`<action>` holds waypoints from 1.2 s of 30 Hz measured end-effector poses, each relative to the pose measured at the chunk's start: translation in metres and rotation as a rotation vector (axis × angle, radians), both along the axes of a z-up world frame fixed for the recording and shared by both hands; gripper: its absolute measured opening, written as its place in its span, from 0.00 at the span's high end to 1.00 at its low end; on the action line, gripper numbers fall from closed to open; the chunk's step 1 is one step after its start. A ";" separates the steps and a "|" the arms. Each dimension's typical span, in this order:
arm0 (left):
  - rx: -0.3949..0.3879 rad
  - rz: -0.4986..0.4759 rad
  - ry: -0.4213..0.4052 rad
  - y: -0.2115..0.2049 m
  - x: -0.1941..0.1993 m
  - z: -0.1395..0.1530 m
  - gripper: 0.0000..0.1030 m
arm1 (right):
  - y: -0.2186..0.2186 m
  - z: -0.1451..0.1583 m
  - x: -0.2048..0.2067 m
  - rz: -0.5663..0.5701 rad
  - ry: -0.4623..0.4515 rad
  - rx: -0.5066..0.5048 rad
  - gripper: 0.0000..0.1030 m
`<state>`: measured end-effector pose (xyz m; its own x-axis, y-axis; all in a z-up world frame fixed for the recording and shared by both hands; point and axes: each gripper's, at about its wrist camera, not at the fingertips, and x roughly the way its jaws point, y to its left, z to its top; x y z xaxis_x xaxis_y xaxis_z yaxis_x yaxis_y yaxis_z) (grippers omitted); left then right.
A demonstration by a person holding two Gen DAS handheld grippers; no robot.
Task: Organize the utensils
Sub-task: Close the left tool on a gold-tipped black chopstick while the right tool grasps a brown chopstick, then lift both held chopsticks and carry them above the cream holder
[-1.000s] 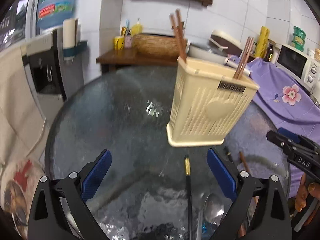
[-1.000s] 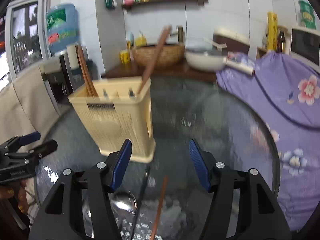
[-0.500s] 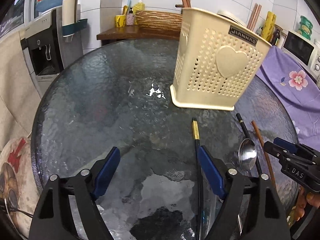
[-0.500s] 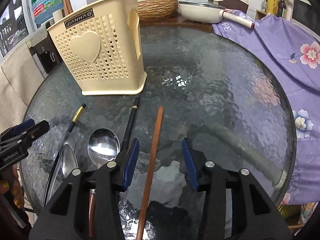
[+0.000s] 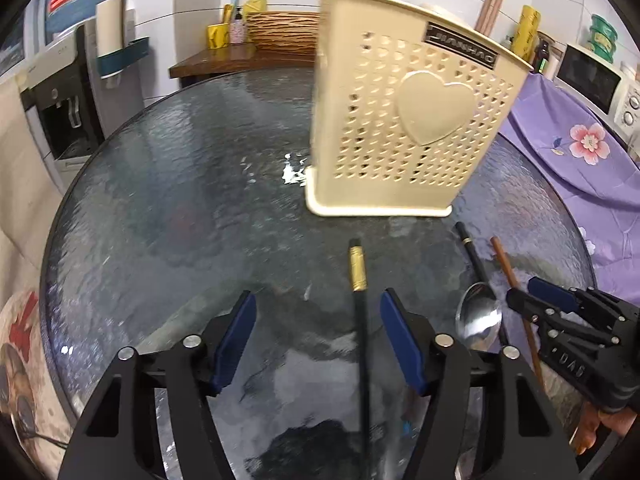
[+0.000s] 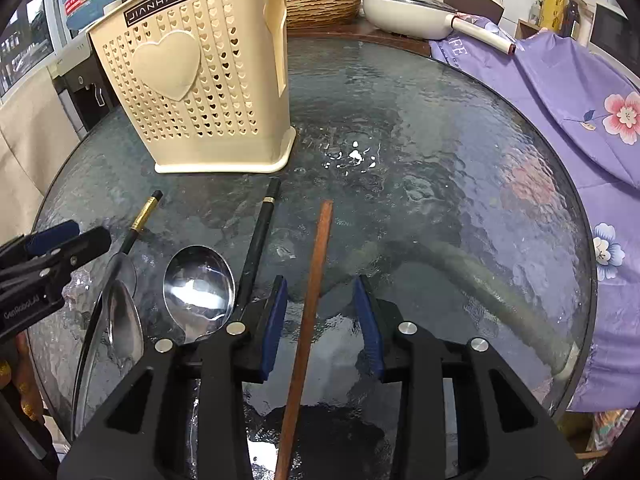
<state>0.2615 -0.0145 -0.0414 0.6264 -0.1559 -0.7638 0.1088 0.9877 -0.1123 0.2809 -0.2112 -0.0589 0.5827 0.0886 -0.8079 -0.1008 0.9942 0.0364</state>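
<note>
Both grippers have dropped toward the counter [image 6: 440, 128], jaws closing. The left gripper [image 5: 318, 336] straddles a black chopstick [image 5: 362, 344], the right gripper [image 6: 320, 316] a brown chopstick [image 6: 316, 280]; neither touches. Two spoons [image 6: 200, 284] lie before the holder [image 6: 200, 80], handles hidden.

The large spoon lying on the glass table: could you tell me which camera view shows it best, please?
The right wrist view shows the large spoon best: its whole bowl faces the camera, bright and unobstructed, left of the right gripper. In the left wrist view the spoon sits near the right edge, smaller, its lower part hidden behind the left gripper's finger.
</note>
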 end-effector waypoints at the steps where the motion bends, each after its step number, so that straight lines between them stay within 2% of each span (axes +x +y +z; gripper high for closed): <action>1: 0.006 -0.010 0.001 -0.005 0.003 0.001 0.42 | 0.001 -0.001 0.001 0.000 0.001 -0.002 0.66; 5: 0.052 -0.048 0.025 -0.019 0.015 -0.003 0.50 | 0.003 0.000 0.004 0.007 0.003 -0.016 0.67; 14: 0.102 -0.050 0.047 -0.024 0.025 -0.011 0.71 | 0.002 0.000 0.017 0.021 0.013 -0.021 0.70; 20: 0.114 -0.049 0.047 -0.022 0.027 -0.011 0.77 | 0.001 0.000 0.029 0.025 0.021 -0.022 0.76; 24: 0.121 -0.050 0.046 -0.023 0.030 -0.011 0.80 | 0.004 0.001 0.037 0.030 0.027 -0.021 0.84; 28: 0.129 -0.061 0.038 -0.026 0.031 -0.012 0.88 | 0.006 0.001 0.041 0.035 0.027 -0.021 0.91; 31: 0.130 -0.058 0.039 -0.026 0.031 -0.012 0.92 | 0.009 0.001 0.045 0.045 0.030 -0.018 0.92; 36: 0.096 -0.055 0.040 -0.021 0.032 -0.013 0.92 | 0.011 0.000 0.048 0.048 0.021 -0.018 0.92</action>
<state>0.2934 -0.0353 -0.0543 0.5873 -0.1146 -0.8012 0.1607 0.9867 -0.0233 0.3293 -0.2005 -0.0588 0.5612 0.1016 -0.8214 -0.1477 0.9888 0.0215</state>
